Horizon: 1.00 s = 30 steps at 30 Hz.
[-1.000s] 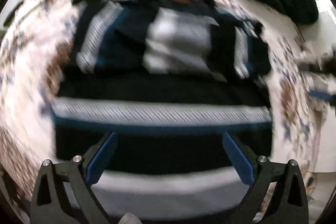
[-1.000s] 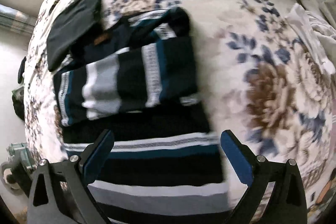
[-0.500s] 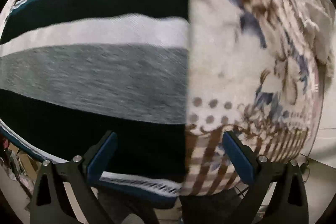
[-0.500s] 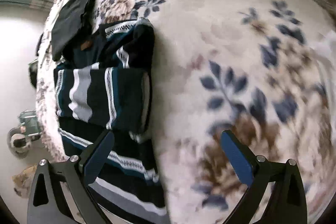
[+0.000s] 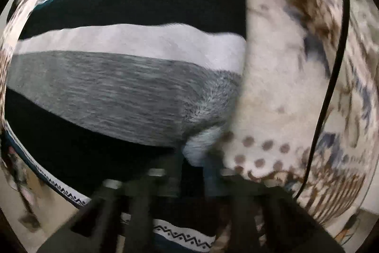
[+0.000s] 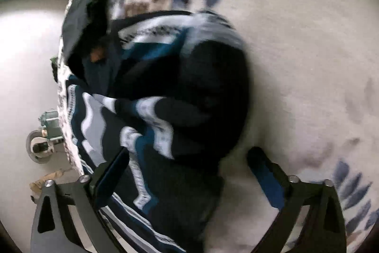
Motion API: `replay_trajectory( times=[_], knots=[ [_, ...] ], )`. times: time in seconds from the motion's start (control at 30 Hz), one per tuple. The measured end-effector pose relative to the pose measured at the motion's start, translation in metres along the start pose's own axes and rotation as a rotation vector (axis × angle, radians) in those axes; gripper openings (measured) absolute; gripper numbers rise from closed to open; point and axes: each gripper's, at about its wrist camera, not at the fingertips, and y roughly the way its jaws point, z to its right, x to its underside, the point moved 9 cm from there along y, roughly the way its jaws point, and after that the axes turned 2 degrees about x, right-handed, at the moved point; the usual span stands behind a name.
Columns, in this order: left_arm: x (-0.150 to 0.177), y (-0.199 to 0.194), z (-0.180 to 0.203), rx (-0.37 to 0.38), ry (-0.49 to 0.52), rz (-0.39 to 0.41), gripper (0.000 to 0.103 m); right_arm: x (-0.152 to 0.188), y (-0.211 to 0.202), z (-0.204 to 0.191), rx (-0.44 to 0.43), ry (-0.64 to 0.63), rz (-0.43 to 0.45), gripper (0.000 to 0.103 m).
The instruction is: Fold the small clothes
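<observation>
Left wrist: jaws, wide earlier, now pinch the striped sweater (image 5: 132, 87) edge.

Black gripper frames (image 6: 187, 181), blue-padded jaws, silver screws (image 6: 293, 179), black cable (image 5: 331, 77)

Sweater (image 5: 132, 91): fuzzy striped knit, matt. Bedspread (image 5: 272, 68): soft plush floral cloth.

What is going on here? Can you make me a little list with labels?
place: a flowery blanket on a bed
clothes: a striped sweater, dark with white, grey and teal bands
left gripper: shut, pinching the sweater's side edge
right gripper: jaws closing around bunched sweater cloth, not yet pressing it
also there: a flat black garment beyond the sweater, a thin black cable
</observation>
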Motion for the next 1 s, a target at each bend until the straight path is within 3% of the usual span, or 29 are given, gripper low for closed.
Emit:
replay_trajectory(
  times=[0.03,0.3,0.47,0.6,0.8,1.0],
  knots=[
    [-0.001,-0.005,-0.005,0.022,-0.028,0.014,0.007,0.001,0.0,-0.002,0.013,0.011,-0.007,0.029],
    [-0.004,-0.072,-0.058,0.085,-0.15,0.134,0.006,0.006,-0.032,-0.042,0.038,-0.001,0.02,0.023],
    [-0.007,-0.116,-0.113,0.139,-0.267,0.197,0.006,0.01,-0.064,-0.097,0.087,-0.042,0.049,0.023],
    [-0.022,-0.139,-0.171,0.169,-0.338,0.226,0.006,0.002,-0.065,-0.16,0.136,-0.07,0.067,0.022],
    [-0.037,-0.134,-0.26,0.203,-0.427,0.229,0.006,-0.02,0.002,-0.273,0.233,-0.093,0.054,0.022],
    [-0.045,-0.094,-0.343,0.233,-0.494,0.171,0.006,-0.033,0.1,-0.342,0.384,-0.14,0.007,0.022]
  ],
)
